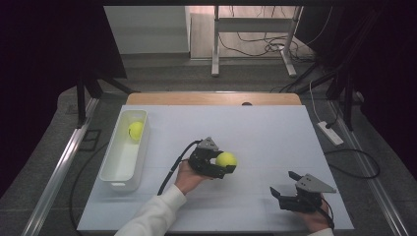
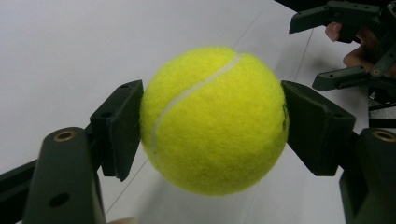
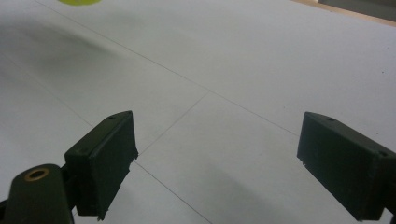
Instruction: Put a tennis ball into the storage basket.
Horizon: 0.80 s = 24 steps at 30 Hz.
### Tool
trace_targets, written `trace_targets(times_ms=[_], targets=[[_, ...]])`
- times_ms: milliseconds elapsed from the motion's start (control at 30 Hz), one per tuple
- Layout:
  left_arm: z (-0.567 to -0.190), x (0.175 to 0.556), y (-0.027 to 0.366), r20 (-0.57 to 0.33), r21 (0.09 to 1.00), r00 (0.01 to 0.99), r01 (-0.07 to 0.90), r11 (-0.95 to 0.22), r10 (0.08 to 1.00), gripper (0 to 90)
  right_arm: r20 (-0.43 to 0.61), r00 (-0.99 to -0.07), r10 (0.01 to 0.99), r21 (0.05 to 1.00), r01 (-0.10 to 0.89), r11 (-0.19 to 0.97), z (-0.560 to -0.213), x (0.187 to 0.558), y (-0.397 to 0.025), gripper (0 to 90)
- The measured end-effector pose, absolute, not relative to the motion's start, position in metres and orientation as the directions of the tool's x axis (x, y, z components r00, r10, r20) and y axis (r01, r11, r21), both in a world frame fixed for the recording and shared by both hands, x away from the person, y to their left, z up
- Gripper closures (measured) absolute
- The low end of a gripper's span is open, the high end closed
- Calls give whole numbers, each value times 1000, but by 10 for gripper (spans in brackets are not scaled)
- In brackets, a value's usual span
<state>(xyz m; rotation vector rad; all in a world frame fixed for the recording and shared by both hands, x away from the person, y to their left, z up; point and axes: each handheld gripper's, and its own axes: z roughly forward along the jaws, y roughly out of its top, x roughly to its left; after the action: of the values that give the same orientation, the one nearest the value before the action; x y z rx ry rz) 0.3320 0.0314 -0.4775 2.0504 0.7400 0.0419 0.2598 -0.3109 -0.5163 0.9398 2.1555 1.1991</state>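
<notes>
So the tennis ball (image 2: 214, 120) is pinched between both jaws of the left hand-held gripper (image 1: 220, 162), pads pressed on either side, lifted a bit above the white tabletop (image 1: 255, 132) near the middle. The right hand-held gripper (image 1: 285, 187) sits near the front right corner, jaws spread wide, holding nothing. Over on the left there's a white bin (image 1: 115, 169) with a second ball (image 1: 135, 130) inside.

A white table (image 1: 255, 128) holds a long white tub (image 1: 115, 167) near its left edge.
</notes>
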Motion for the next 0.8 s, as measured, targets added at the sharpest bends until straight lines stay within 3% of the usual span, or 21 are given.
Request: trace_targets(times_ms=[800], targets=[[-459,324,46,-221,821,813,454,-347,539,263,-90,-639,764,866,328,377,-516,260,-311,113]])
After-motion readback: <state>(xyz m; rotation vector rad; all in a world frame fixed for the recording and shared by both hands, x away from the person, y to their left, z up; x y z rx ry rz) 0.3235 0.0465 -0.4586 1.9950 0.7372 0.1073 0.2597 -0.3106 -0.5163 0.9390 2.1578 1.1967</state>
